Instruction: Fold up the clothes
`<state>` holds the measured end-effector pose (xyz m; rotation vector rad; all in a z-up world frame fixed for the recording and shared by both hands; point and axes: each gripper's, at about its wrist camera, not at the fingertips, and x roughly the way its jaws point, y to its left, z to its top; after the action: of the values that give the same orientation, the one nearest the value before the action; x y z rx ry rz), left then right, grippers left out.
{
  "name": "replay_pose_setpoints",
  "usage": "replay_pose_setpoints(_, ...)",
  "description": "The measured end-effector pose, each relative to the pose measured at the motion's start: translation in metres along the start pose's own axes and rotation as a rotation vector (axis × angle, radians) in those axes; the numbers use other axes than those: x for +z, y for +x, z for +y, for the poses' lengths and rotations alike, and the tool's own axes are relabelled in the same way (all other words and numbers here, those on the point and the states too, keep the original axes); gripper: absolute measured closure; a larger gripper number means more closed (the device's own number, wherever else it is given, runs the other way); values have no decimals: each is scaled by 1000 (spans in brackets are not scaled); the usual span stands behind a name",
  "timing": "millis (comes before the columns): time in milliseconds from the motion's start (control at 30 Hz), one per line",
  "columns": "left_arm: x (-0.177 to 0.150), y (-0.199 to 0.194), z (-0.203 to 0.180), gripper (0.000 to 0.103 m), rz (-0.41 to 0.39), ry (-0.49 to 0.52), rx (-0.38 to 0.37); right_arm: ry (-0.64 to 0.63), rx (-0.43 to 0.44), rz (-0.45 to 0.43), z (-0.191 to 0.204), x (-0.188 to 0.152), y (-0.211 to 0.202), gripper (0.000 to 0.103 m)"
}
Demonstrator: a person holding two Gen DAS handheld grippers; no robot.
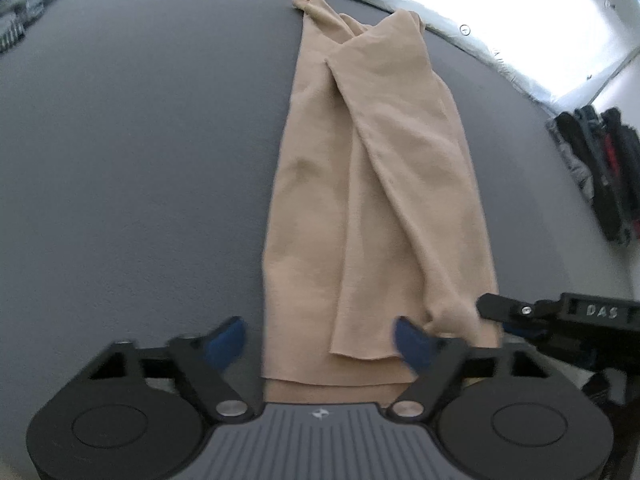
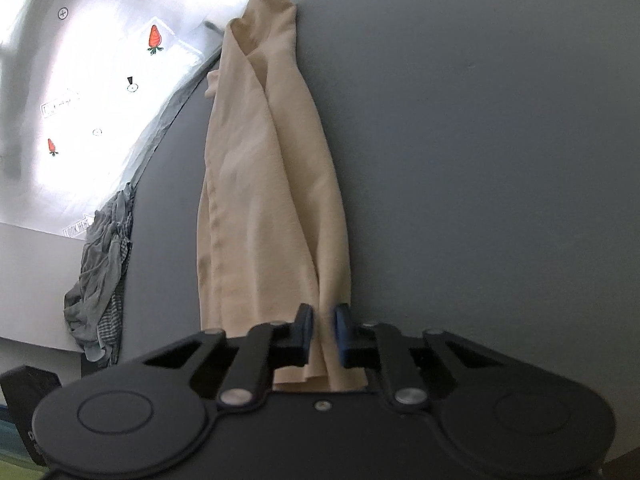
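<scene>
Tan garment (image 1: 376, 184) — thin, soft knit, folded into a long narrow strip with a diagonal overlap — lies on the matte grey table (image 1: 140, 160), running from the near edge to the far edge. Left gripper (image 1: 320, 344) hangs over the garment's near end, blue pads apart, cloth between them but not pinched; pads blurred. Right gripper (image 2: 322, 334) is clamped on the garment's near right corner, a bunched fold pressed between its pads. Crumpled grey clothes (image 2: 100, 280) sit beyond the garment's side, at the table edge. Dark bundle (image 1: 600, 172) there too — cut off, unclear what.
</scene>
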<state>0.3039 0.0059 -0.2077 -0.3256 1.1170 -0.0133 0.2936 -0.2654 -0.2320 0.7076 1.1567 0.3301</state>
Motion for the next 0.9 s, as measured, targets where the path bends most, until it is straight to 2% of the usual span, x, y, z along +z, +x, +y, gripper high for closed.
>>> replay_pose_setpoints(33, 0, -1, 1, 49, -3, -4, 3, 1, -2, 0, 0, 0, 0, 90)
replay_pose_setpoints(100, 1, -1, 5, 70, 2, -30, -22, -3, -17, -1, 1, 0, 0, 87)
replay_pose_setpoints(233, 0, -1, 8, 70, 5, -49, -42, -29, -43, 2, 7, 0, 2, 81)
replay_pose_setpoints(333, 0, 2, 6, 61, 11, -48, -55, -44, -36, 13, 7, -1, 3, 75)
replay_pose_setpoints(367, 1, 2, 6, 60, 9, -50, -62, -46, -32, 18, 7, 0, 3, 76)
replay_pose_setpoints(400, 1, 2, 6, 63, 0, -60, -54, -51, -36, 22, 6, 0, 3, 77)
replay_pose_setpoints(433, 0, 3, 5, 68, -11, -72, -44, -56, -44, 25, 6, 1, 3, 86)
replay_pose_setpoints(467, -2, 1, 7, 82, -14, -73, -23, -51, -43, 24, 5, 1, 3, 94)
replay_pose_setpoints(500, -4, 0, 8, 92, -15, -71, 0, -41, -37, 22, 3, 0, 3, 95)
replay_pose_setpoints(667, -2, -11, 25, 97, -27, -207, -73, 40, 43, -3, -4, 0, -11, 96)
replay_pose_setpoints(900, 6, -69, 14, 98, -152, -229, -179, 130, 198, -77, -5, 0, -57, 97)
